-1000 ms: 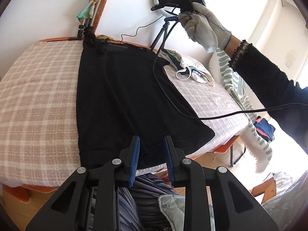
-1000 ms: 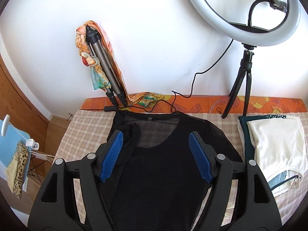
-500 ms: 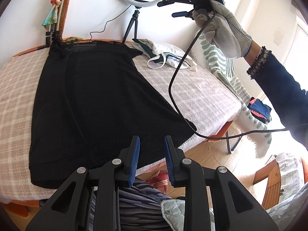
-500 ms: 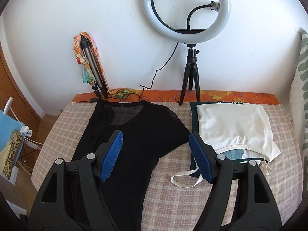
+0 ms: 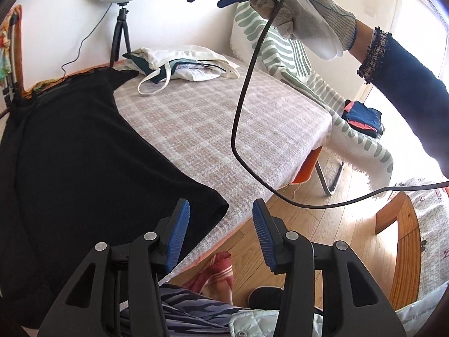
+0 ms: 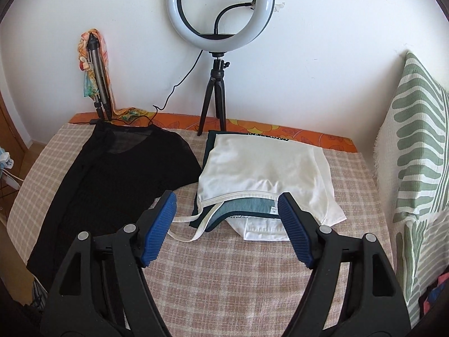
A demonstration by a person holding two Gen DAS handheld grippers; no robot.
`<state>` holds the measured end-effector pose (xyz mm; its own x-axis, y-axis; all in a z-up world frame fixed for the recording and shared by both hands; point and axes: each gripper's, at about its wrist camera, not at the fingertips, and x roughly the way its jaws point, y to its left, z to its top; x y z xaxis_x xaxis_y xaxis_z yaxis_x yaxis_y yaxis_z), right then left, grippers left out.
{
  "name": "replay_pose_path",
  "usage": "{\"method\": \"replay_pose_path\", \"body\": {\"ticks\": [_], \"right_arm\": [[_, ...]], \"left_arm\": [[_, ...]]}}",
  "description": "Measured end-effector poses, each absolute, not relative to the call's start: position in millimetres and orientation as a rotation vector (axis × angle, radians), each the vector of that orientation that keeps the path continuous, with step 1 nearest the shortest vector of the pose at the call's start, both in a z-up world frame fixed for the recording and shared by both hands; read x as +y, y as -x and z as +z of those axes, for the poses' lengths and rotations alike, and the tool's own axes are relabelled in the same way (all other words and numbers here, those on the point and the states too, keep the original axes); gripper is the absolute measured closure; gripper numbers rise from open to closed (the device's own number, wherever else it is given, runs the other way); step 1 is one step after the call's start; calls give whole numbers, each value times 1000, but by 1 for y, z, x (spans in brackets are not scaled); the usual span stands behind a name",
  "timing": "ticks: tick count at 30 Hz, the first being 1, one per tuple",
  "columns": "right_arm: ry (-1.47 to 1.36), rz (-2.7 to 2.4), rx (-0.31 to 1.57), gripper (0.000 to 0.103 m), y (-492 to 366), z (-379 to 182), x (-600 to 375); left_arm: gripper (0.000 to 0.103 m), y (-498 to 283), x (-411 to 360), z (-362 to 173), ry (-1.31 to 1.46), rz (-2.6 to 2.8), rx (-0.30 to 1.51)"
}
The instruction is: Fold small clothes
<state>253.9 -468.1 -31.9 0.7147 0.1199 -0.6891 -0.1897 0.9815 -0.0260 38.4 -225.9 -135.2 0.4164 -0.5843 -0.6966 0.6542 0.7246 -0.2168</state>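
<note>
Both grippers have swung away from the black top (image 6: 118, 179) toward the folded pile (image 6: 266, 174), which now sits straight ahead of the right gripper (image 6: 226, 224) instead of off to one side. That gripper's jaws stand wide apart with nothing between them. The left gripper (image 5: 220, 231) has just been opening; its jaws are apart and empty, hanging over the bed (image 5: 213, 129) edge just beside the top's near hem corner. The top lies spread flat on the bed, just beside the pile and on the side away from the striped cushion (image 6: 415, 151). Judging by this, a fresh fold is being set up, with no grasp yet made.
</note>
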Motion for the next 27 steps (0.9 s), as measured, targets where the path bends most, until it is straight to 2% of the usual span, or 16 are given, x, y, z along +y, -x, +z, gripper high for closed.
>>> {"method": "replay_pose_path", "body": {"ticks": [10,13,14,15,19,23,27], "right_arm": [[-164,320,821,26,-289,-83,-488],[-216,371,838,28,-301,-96,-483],[-223,383,844,30,-304,-100,-481],[-227,391,851,30,-308,-103,-478],[-227,412,879,32,-319,-118,-464],[-219,444,909,39,-330,-131,-448],[-224,470,943,40,-344,-140,-433]], "left_arm": [[59,-45,-254,-155,-216,-730,836],[78,-48,-256,-161,-229,-714,844],[89,-51,-256,-164,-227,-709,852],[96,-54,-255,-167,-214,-708,862],[100,-62,-234,-166,-78,-718,886],[100,-65,-213,-157,-2,-682,877],[100,-69,-205,-149,44,-659,876]]}}
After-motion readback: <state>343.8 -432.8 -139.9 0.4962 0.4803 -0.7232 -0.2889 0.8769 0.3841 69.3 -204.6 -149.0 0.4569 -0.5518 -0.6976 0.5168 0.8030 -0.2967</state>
